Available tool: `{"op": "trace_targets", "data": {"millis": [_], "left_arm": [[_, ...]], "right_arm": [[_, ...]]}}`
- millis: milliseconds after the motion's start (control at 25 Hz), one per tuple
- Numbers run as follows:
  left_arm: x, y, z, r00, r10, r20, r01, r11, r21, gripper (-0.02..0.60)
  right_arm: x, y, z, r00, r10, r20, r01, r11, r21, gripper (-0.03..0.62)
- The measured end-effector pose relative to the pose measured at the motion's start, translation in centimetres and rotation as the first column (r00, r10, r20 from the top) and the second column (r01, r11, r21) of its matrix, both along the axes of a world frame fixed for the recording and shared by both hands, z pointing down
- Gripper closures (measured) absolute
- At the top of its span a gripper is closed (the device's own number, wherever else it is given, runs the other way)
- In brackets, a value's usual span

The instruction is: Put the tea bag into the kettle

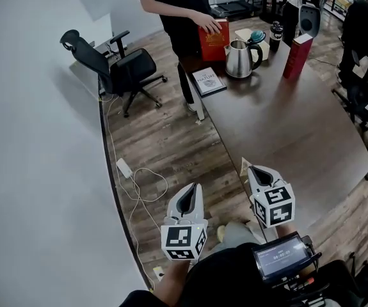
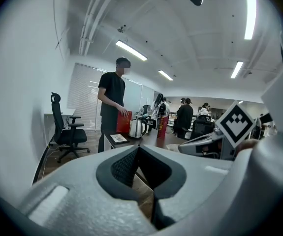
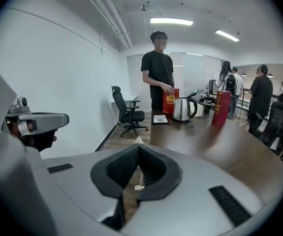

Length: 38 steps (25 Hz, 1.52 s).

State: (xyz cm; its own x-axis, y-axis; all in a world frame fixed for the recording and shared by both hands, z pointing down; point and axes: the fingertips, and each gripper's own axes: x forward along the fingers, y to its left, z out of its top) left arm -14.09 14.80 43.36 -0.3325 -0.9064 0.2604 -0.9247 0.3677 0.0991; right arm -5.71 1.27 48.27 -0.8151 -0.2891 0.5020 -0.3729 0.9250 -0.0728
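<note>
Tea bag [image 3: 138, 140] is pinched in R gripper [image 3: 139, 147], jaws pressed on it. Its paper corner pokes past the tips and the tag [image 3: 139, 187] dangles on its string below.

L gripper [image 2: 139, 147] has jaws pressed together w/ nothing btwn. It's held over the wood floor, approx 8 o'clock of R gripper.

Kettle [image 1: 240, 58] stands well apart at the far end of the table [image 1: 286, 133], approx 12 o'clock from R gripper.

- **Book** [image 1: 208, 80]: flat at kettle's 8 o'clock, cover reads "NATURE".
- **Red book** [image 1: 214, 42]: at 11 o'clock, a person's hand [image 1: 208, 23] on it, print too small to read.
- **Red box** [image 1: 297, 57]: upright at 3 o'clock.
</note>
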Motion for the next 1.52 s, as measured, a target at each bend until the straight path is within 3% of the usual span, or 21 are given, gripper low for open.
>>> {"op": "trace_targets", "data": {"millis": [520,920,1520], "left_arm": [[-3.7,-2.1,-0.9,1.0,0.01,0.024,-0.01,1.0,0.02,0.575],[-9.9,-8.5,-1.4,0.994,0.097,0.042,-0.097,0.995,-0.003,0.575],[-18.3,-18.6,-3.5,0.979,0.193,0.061,-0.193,0.981,-0.008,0.575]], "right_arm": [[-3.5,-1.8,-1.3,0.998,0.03,0.059,-0.03,1.0,-0.01,0.586],[-9.4,-6.9,-0.5,0.991,0.11,0.075,-0.106,0.993,-0.054,0.586],[-17.1,-16.1,-3.3,0.975,0.196,0.103,-0.194,0.98,-0.031,0.586]]}}
